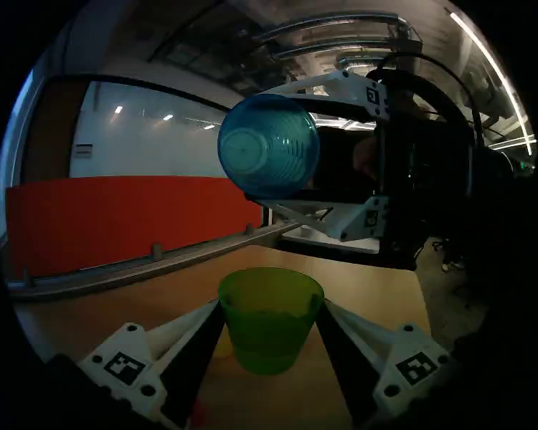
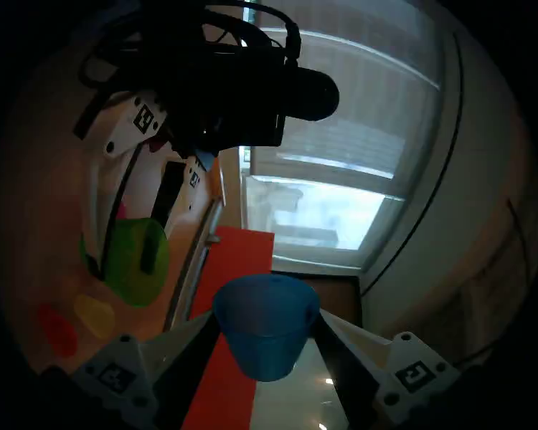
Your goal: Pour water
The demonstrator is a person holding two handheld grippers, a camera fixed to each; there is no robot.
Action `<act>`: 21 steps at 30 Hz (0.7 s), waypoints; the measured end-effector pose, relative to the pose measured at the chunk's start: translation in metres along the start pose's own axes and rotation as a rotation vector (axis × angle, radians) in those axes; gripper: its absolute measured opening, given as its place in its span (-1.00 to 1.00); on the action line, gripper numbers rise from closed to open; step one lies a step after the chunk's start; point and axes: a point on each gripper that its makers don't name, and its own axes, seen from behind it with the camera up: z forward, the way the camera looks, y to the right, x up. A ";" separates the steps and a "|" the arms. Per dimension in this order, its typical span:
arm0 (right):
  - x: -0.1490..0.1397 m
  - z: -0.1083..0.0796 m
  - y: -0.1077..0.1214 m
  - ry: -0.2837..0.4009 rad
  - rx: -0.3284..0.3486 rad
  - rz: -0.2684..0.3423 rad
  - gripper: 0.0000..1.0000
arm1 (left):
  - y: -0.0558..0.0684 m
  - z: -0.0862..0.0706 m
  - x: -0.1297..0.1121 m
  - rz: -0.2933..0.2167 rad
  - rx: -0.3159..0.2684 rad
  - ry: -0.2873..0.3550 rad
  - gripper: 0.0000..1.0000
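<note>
Above the wooden tabletop (image 1: pixel 362 283), the left tongs (image 1: pixel 270 315) are clenched on a green cup (image 1: pixel 269 344), one finger pressed against each side of its wall. The cup stands upright with its mouth open to the ceiling. Its base is low over the tabletop, well back from the far edge; I cannot tell whether it touches the wood. Higher up and beyond it, clear of its rim, the right tongs (image 1: pixel 269 147) grasp a blue cup (image 1: pixel 265 143). That cup is tipped over onto its side, so its round base faces the left gripper view, and white fingers clamp it from above and below. In the right gripper view the same blue cup sits between the tongs' own fingers, and the room around it appears rolled sideways. Farther off in that view, the left tongs carry the green cup over the tabletop. Just beside the green cup, a yellow thing (image 2: pixel 95 313) and a red thing (image 2: pixel 57 331) lie on the wood, too blurred to name. Past the far edge of the tabletop run a grey rail (image 1: pixel 161 254) and a red panel (image 1: pixel 125 215) under a glass wall. Whether either cup holds water I cannot tell.
</note>
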 end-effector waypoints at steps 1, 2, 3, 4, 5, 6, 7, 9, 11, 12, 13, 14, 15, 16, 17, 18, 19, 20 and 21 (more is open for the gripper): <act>0.000 0.000 0.000 0.001 -0.001 0.011 0.78 | 0.000 0.000 0.000 0.000 0.000 0.000 0.70; 0.000 0.000 0.000 0.001 -0.001 0.021 0.78 | 0.000 0.000 0.000 0.000 0.000 0.001 0.70; -0.001 0.000 0.000 0.002 0.000 0.043 0.78 | 0.000 -0.001 0.001 0.000 0.000 0.001 0.70; -0.001 -0.001 -0.001 0.003 0.002 0.071 0.78 | 0.000 -0.001 0.001 -0.001 0.000 0.002 0.70; -0.001 -0.001 -0.001 0.003 0.004 0.097 0.78 | 0.000 -0.001 0.001 -0.001 -0.001 0.003 0.70; -0.002 -0.001 -0.002 0.005 0.005 0.129 0.78 | 0.000 -0.001 0.001 -0.002 -0.001 0.003 0.70; -0.002 -0.002 -0.002 0.007 0.007 0.168 0.78 | 0.000 -0.001 0.001 -0.002 -0.002 0.003 0.70; -0.004 -0.003 -0.002 0.008 0.008 0.236 0.78 | 0.000 -0.002 0.001 -0.002 -0.001 0.003 0.70; -0.006 -0.004 -0.003 0.007 0.007 0.308 0.78 | 0.000 -0.002 0.000 0.000 0.001 0.002 0.70; -0.007 -0.005 -0.004 0.007 0.009 0.341 0.78 | -0.001 -0.002 0.000 0.000 0.002 0.002 0.70; -0.008 -0.006 -0.005 0.007 0.011 0.377 0.78 | -0.002 -0.003 0.000 0.001 0.004 0.001 0.70; -0.009 -0.007 -0.006 0.007 0.013 0.409 0.78 | -0.002 -0.003 0.000 0.001 0.006 0.001 0.70; -0.010 -0.007 -0.006 0.007 0.014 0.442 0.78 | -0.003 -0.003 0.000 0.000 0.006 0.002 0.70; -0.011 -0.008 -0.007 0.007 0.014 0.479 0.78 | -0.003 -0.003 0.001 -0.001 0.007 0.003 0.70; -0.012 -0.009 -0.007 0.006 0.015 0.511 0.78 | -0.004 -0.003 0.001 -0.002 0.008 0.003 0.70; -0.013 -0.010 -0.008 0.006 0.015 0.544 0.78 | -0.004 -0.003 0.001 -0.002 0.008 0.004 0.70; -0.014 -0.010 -0.008 0.006 0.015 0.580 0.78 | -0.004 -0.003 0.002 -0.003 0.009 0.004 0.70; -0.015 -0.011 -0.009 0.006 0.014 0.612 0.77 | -0.004 -0.003 0.002 -0.003 0.009 0.005 0.70; -0.016 -0.012 -0.009 0.007 0.016 0.645 0.78 | -0.004 -0.003 0.003 -0.003 0.009 0.005 0.70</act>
